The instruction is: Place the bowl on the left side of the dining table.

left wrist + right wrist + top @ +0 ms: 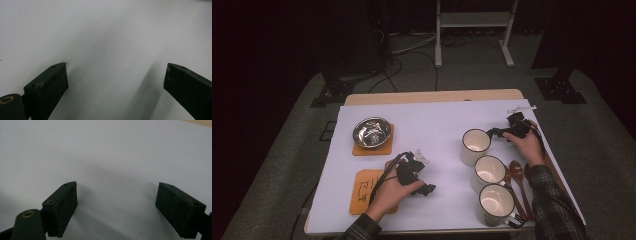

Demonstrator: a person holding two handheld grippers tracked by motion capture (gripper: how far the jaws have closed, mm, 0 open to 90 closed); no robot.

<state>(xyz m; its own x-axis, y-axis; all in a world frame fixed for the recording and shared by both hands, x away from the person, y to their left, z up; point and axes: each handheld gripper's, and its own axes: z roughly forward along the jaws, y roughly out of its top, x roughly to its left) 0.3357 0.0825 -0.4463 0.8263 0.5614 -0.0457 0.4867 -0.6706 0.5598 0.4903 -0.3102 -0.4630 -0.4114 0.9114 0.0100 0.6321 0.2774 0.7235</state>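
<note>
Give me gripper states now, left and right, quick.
Left gripper: open, nothing between the jaws, over the white sheet.
Right gripper: open, nothing between the jaws, over the same sheet.

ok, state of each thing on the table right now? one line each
left claw: open, nothing between its jaws, over bare white sheet
right claw: open, nothing held
three mugs: upright, look empty
steel bowl: upright on a coaster
second coaster: bare, partly under the left hand
wooden spoons: lying flat beside the mugs
</note>
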